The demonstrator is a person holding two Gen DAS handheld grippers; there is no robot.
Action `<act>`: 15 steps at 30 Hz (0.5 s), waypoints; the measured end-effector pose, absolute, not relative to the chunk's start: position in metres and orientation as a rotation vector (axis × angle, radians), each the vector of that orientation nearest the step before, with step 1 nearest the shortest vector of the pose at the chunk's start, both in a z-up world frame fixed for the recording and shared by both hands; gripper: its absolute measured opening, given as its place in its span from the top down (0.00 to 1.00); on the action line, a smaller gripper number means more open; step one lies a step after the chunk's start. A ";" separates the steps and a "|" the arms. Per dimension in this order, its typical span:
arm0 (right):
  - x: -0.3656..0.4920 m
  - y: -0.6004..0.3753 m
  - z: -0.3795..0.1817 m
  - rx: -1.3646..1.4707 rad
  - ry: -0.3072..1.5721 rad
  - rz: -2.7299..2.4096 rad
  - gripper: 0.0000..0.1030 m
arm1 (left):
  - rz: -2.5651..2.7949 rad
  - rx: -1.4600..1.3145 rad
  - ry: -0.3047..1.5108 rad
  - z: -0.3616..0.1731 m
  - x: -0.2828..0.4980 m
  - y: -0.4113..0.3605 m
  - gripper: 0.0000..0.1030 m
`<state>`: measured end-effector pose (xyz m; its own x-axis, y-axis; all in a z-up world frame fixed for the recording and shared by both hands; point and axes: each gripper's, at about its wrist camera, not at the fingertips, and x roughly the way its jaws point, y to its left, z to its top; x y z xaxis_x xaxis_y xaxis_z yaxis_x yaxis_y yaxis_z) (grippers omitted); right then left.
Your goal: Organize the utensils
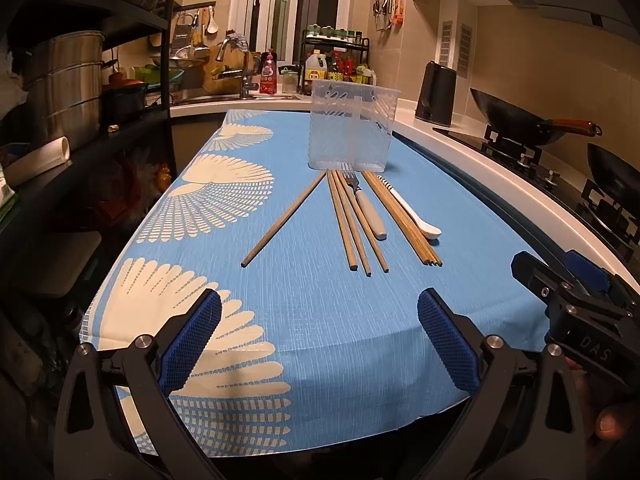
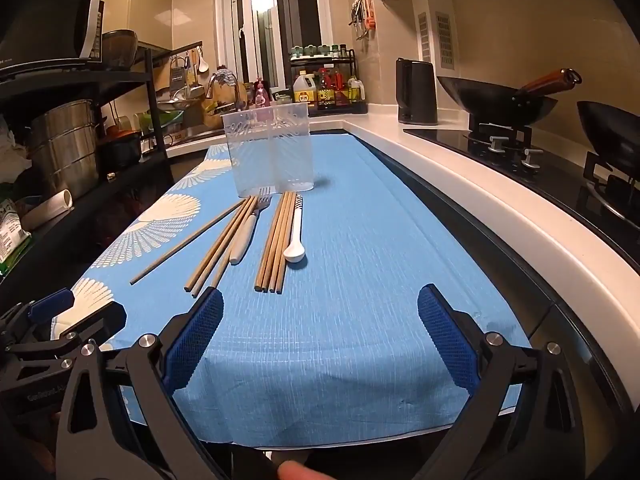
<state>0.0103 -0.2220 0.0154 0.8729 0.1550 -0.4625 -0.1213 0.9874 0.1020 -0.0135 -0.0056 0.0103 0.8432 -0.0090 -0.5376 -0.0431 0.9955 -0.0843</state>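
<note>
Nothing is picked up yet, so the task looks to be at its very start. The left gripper [image 1: 320,344] and right gripper [image 2: 320,344] both hover spread wide and empty over the near end of the blue-clothed surface [image 1: 304,320]. Chopsticks [image 1: 348,224], a fork [image 1: 366,204] and a white spoon [image 1: 412,214] lie just before the clear holder [image 1: 350,132]. The next move likely calls for reaching forward and closing on one utensil to lift it into the holder.

Chopsticks [image 1: 352,220], fork [image 1: 362,196] and spoon [image 1: 412,212] lie before the clear holder [image 1: 352,128]
</note>
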 end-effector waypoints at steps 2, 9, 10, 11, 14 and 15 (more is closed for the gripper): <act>0.011 -0.223 0.016 0.070 0.489 0.141 0.07 | 0.017 -0.094 0.567 0.011 -0.013 -0.006 0.07; 0.011 -0.222 0.021 0.070 0.476 0.152 0.12 | 0.013 -0.081 0.561 0.012 -0.012 -0.010 0.07; 0.010 -0.221 0.022 0.071 0.474 0.150 0.13 | 0.014 -0.080 0.558 0.013 -0.013 -0.010 0.07; 0.011 -0.222 0.022 0.073 0.472 0.148 0.14 | 0.015 -0.082 0.556 0.013 -0.013 -0.010 0.07; 0.011 -0.223 0.022 0.076 0.473 0.143 0.15 | 0.016 -0.087 0.562 0.013 -0.010 -0.010 0.07; 0.011 -0.223 0.022 0.079 0.475 0.143 0.15 | 0.016 -0.084 0.562 0.014 -0.010 -0.010 0.07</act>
<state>0.0109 -0.2228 0.0216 0.8797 0.1553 -0.4494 -0.1185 0.9870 0.1089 -0.0099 -0.0103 0.0135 0.8463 -0.0080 -0.5327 -0.0381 0.9964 -0.0754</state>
